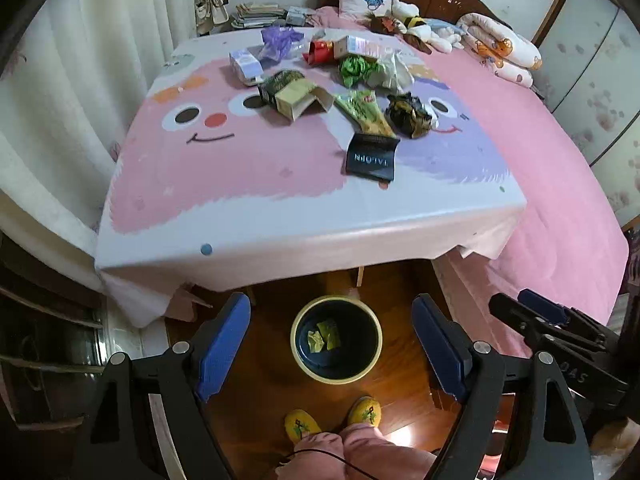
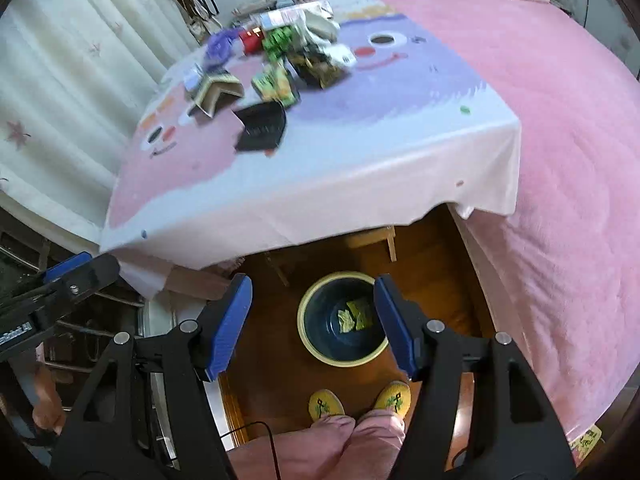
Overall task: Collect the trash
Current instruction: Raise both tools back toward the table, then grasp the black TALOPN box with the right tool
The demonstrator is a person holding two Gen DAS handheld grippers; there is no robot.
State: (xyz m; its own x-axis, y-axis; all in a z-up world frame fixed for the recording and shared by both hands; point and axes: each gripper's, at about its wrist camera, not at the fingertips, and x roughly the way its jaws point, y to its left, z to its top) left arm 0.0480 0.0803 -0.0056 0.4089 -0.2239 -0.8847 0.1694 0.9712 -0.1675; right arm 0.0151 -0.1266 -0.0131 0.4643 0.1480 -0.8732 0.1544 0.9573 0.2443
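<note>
Left wrist view: left gripper [image 1: 331,346] low in frame, blue pads spread, empty, above round cream-rimmed bin [image 1: 304,368] on glossy wood floor holding green wrappers [image 1: 323,334]. Upper centre, on the cartoon tablecloth [image 1: 224,184]: black pouch [image 1: 371,157], open cardboard box [image 1: 301,98], crumpled wrappers [image 1: 360,70]. Right wrist view: right gripper [image 2: 313,322] spread wide, empty, over the bin [image 2: 309,340]; blurred trash pile [image 2: 276,64] upper left of centre; pink bedspread [image 2: 560,160] at right.
</note>
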